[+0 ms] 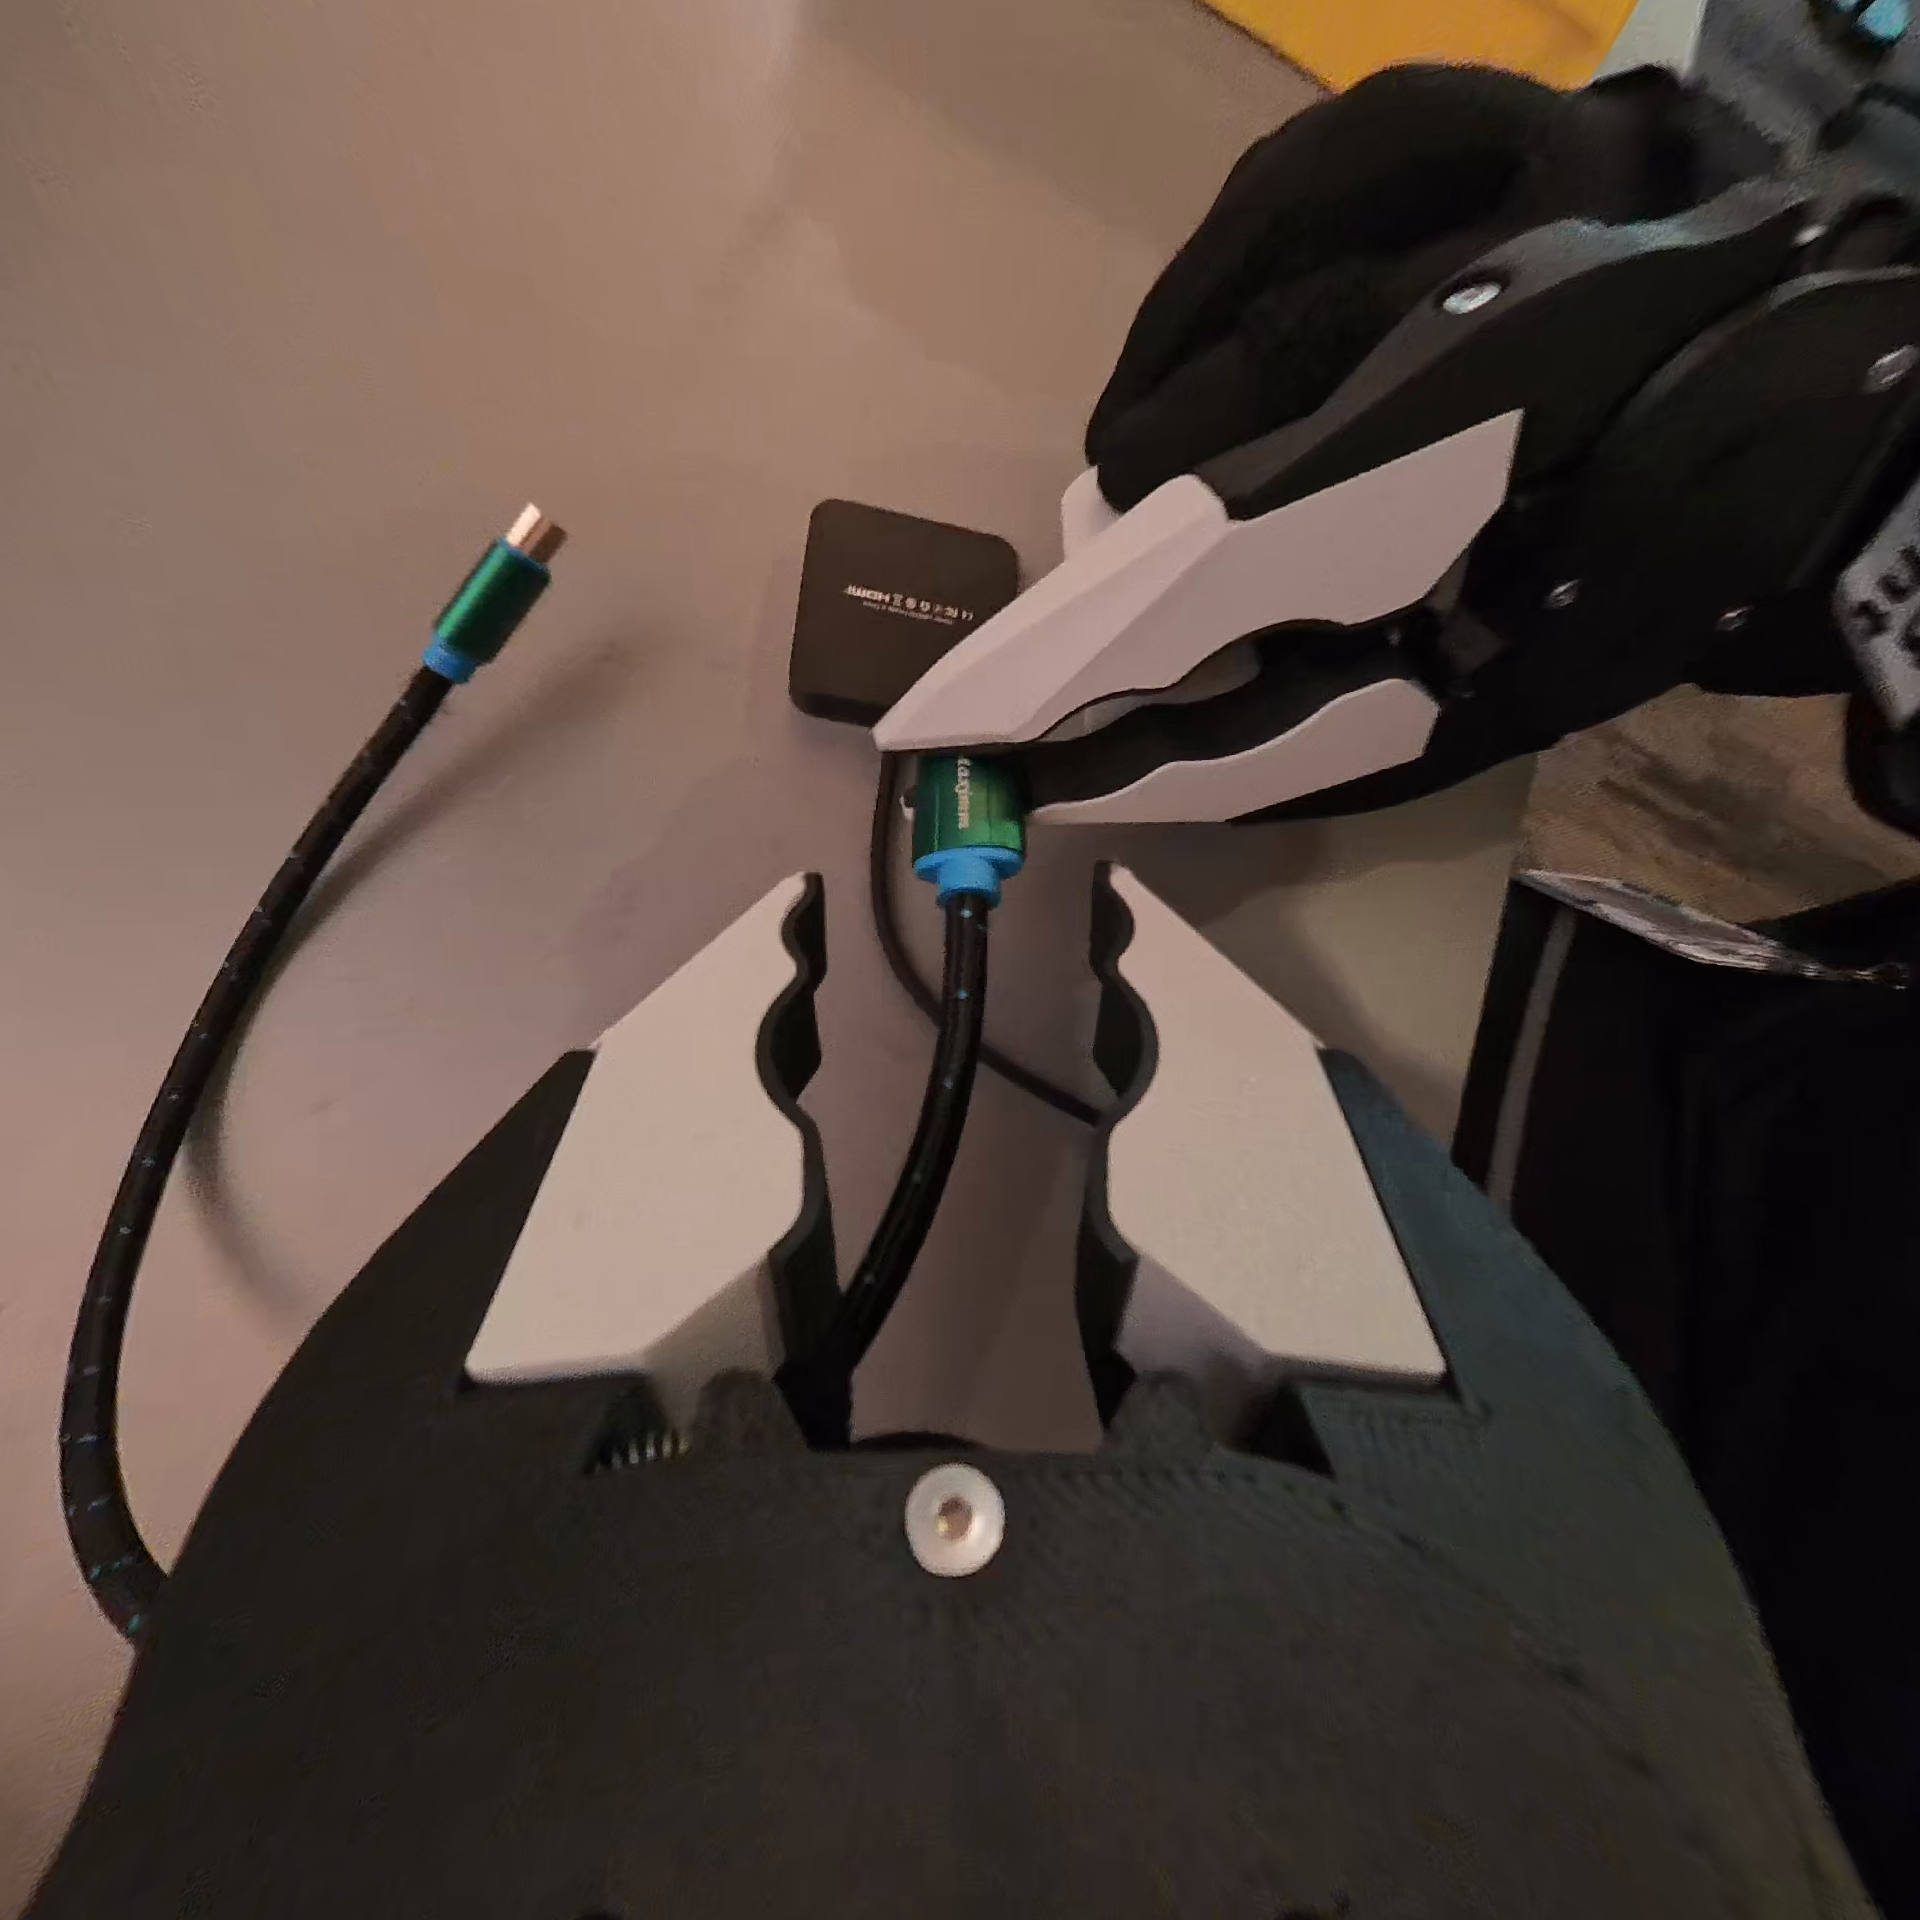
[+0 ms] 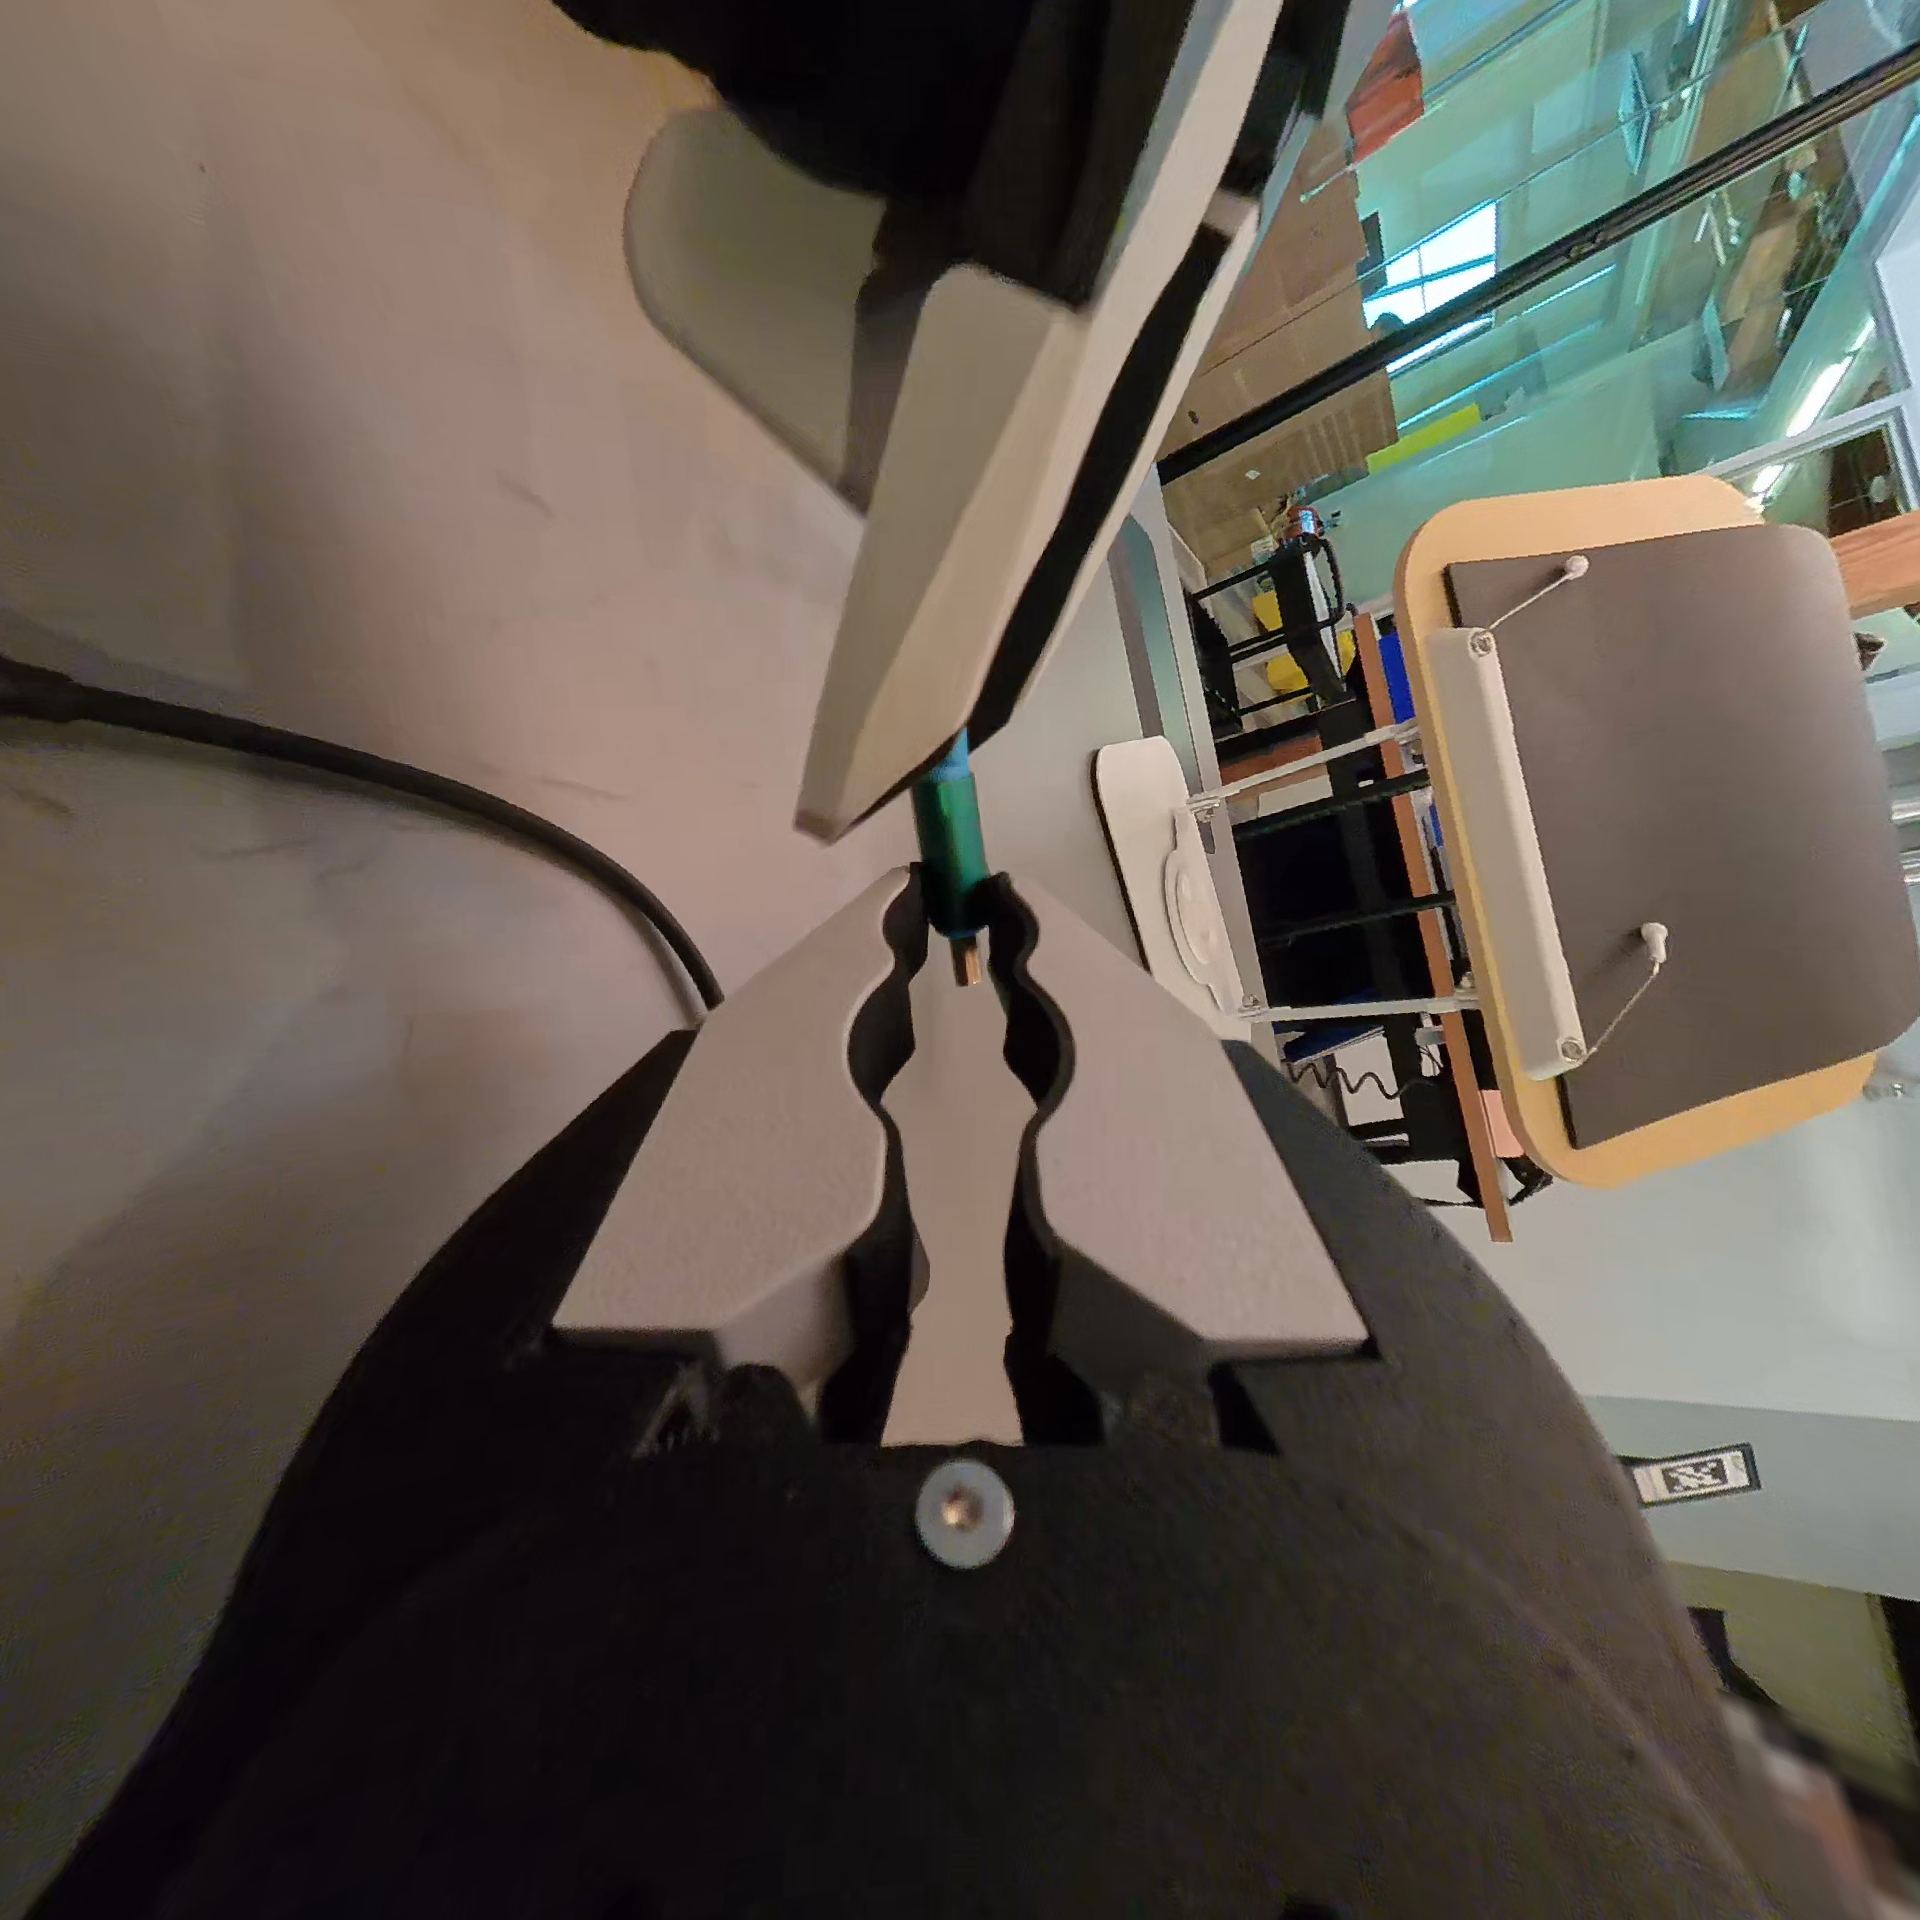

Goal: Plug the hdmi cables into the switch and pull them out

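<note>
One lettered green plug (image 1: pixel 966 819) (white-lettered switch (image 1: pixel 902 608) beyond) in right gripper (image 1: pixel 971 764).

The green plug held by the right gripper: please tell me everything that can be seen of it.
The green metallic plug with a blue collar ends a black braided cable flecked with blue. The right gripper has its grey jaws shut on the plug's body. In the right wrist view its gold metal tip is bare, so it is unplugged. It is held near the black square switch box, not inserted.
</note>
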